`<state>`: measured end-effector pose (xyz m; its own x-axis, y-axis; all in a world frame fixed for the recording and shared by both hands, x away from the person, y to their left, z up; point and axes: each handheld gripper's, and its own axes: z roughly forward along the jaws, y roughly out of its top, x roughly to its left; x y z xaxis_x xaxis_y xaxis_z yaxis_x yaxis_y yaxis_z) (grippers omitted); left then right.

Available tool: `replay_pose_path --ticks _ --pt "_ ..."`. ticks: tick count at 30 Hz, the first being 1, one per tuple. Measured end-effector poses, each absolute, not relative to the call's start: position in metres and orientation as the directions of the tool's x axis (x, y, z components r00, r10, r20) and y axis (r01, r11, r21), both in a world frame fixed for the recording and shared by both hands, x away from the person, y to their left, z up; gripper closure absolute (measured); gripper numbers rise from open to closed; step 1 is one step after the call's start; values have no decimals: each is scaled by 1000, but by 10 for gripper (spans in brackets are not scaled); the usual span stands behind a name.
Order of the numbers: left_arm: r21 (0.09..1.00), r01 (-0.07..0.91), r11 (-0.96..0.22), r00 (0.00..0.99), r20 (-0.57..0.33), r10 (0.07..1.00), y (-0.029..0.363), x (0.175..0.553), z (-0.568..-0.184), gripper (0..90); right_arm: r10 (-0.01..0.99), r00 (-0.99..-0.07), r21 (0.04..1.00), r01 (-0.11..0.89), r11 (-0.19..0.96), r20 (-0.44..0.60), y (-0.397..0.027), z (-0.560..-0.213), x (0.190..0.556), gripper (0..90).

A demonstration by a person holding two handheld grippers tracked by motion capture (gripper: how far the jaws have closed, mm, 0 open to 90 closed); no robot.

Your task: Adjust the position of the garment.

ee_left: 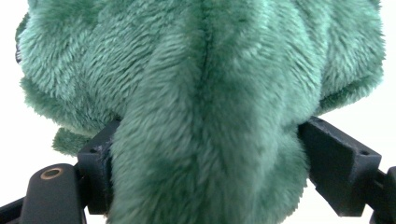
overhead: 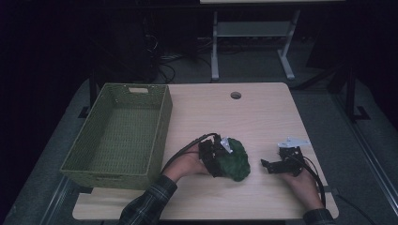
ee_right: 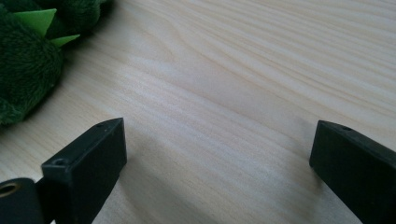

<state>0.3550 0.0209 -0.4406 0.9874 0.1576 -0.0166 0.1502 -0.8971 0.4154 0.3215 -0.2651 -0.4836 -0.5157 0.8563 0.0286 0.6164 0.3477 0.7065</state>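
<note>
Left gripper clamped on green plush toy; green woven basket at its nine o'clock, nearer this hand. Right gripper agape, empty, at three o'clock.

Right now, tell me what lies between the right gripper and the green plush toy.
Bare wooden table: the high view shows nothing between the right gripper and the green plush toy.

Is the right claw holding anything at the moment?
No, the right claw stands open over bare wooden table, with the green plush toy lying apart from it.
</note>
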Motion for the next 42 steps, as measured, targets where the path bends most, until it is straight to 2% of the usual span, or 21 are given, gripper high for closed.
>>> replay_pose_path --ticks 7,9,14,18,24,35,42 --pt "397 144 -906 987 13 163 20 355 -444 290 857 -515 707 616 347 28 -265 -484 321 38" --pt "397 143 -907 986 21 165 20 355 -444 346 857 -515 707 616 347 28 -265 -484 321 38" --pt "402 162 -901 985 -4 175 23 359 -442 556 857 -514 707 616 346 28 -265 -484 321 40" --pt "399 187 -898 981 -27 192 23 361 -440 652 858 -513 708 617 345 28 -265 -484 321 41" --pt "416 211 -885 976 -40 214 27 362 -432 701 858 -513 707 617 345 29 -265 -484 322 41" --pt "484 282 -828 957 -84 277 42 362 -394 698 859 -512 707 618 344 30 -265 -484 321 41" --pt "505 298 -810 950 -77 302 54 361 -365 693 858 -512 707 617 344 29 -265 -483 322 41"
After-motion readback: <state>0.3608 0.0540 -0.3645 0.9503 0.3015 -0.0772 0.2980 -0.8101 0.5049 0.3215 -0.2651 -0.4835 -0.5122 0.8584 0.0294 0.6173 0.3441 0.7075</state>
